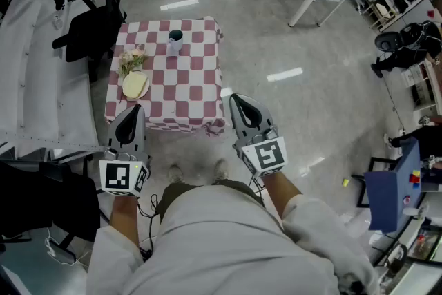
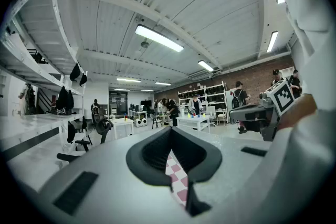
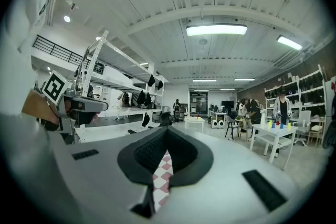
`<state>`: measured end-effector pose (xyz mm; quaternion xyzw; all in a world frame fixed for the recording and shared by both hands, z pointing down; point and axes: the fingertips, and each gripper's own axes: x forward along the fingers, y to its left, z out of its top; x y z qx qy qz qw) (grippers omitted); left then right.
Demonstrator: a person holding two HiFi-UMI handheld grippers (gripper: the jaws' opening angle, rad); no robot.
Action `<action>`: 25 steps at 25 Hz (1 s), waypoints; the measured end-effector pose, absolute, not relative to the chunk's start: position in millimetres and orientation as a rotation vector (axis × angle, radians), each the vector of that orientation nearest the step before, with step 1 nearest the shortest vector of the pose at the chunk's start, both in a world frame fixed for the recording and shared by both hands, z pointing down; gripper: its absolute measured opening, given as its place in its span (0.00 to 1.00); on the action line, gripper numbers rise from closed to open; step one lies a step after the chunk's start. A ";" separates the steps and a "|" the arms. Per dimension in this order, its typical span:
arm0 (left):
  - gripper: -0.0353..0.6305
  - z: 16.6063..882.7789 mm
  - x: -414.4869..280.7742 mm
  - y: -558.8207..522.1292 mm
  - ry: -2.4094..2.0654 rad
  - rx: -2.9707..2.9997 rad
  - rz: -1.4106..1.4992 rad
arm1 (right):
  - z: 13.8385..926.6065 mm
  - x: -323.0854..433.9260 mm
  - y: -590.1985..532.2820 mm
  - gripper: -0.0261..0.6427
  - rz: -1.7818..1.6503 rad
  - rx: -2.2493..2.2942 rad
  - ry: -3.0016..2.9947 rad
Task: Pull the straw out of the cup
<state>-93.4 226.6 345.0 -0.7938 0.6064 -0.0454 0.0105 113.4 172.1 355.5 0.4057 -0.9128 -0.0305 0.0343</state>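
Approach stage, nothing grasped. Left claw point(image 1: 132, 114) is pinched together and empty, held level at the person's waist, short of the bench point(image 1: 200, 76) with its red-and-white check cloth. On the bench, left side: dried flower bunch point(image 1: 131, 60) and a pale yellow flat item point(image 1: 135, 85). Further right, near the far edge, stands the cup point(image 1: 175, 41), upright and well apart from both claws. The straw is too small to make out here, presumably in the cup. Right claw point(image 1: 238, 107) is also pinched together and empty, level, near the bench's front right corner. To do this well: step in, open one claw before reaching, steady the cup body with one claw, nip the straw above the rim with the other and draw it straight up so the cup doesn't tip. The head view alone shows the cup and the bench layout. The left gripper view gives only a sliver of check cloth past its jaws, plus the right claw off to the side. The right gripper view is the same in mirror, no cup in either, though both confirm nothing sits between the jaws.
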 end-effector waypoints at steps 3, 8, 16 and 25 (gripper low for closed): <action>0.06 344.8 -92.6 227.3 1.898 -2.475 -0.140 | 354.4 116.9 171.1 0.04 -0.079 1.260 -2.770; 0.06 344.2 -91.8 226.7 1.904 -2.465 -0.131 | 354.9 120.0 171.2 0.04 -0.080 1.255 -2.788; 0.06 347.4 -82.2 221.9 1.901 -2.473 -0.148 | 355.0 123.0 175.3 0.04 -0.057 1.207 -2.843; 0.06 352.8 -56.3 209.3 1.969 -2.417 -0.164 | 367.4 147.6 168.0 0.05 -0.056 1.093 -2.879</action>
